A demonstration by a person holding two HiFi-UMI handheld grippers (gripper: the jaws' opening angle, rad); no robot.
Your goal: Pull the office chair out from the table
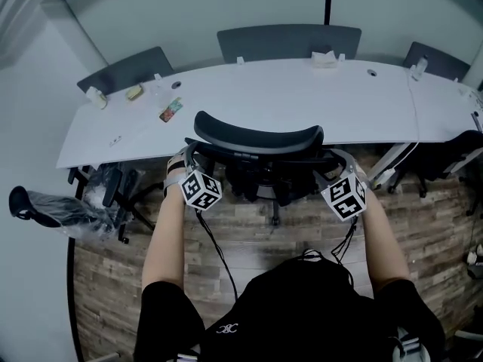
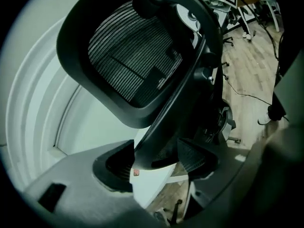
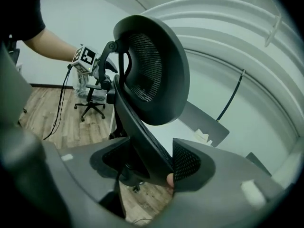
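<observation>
White table (image 1: 302,100) just beyond office chair (image 1: 256,138), wrapped chair (image 1: 87,202) left of it; left gripper (image 2: 156,165), right gripper (image 3: 147,163) spread astride backrest (image 2: 183,101); mesh (image 2: 128,56) only in gripper views.

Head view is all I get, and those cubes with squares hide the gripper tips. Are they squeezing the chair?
Observer: No. In the left gripper view, the left gripper is open, with the office chair's back frame bar between its jaws.
Operator: And the other one?
Observer: The right gripper is open too. The backrest's edge runs between its jaws.
Operator: What's that curvy black thing on top made of?
Observer: The headrest is mesh inside a solid rim.
</observation>
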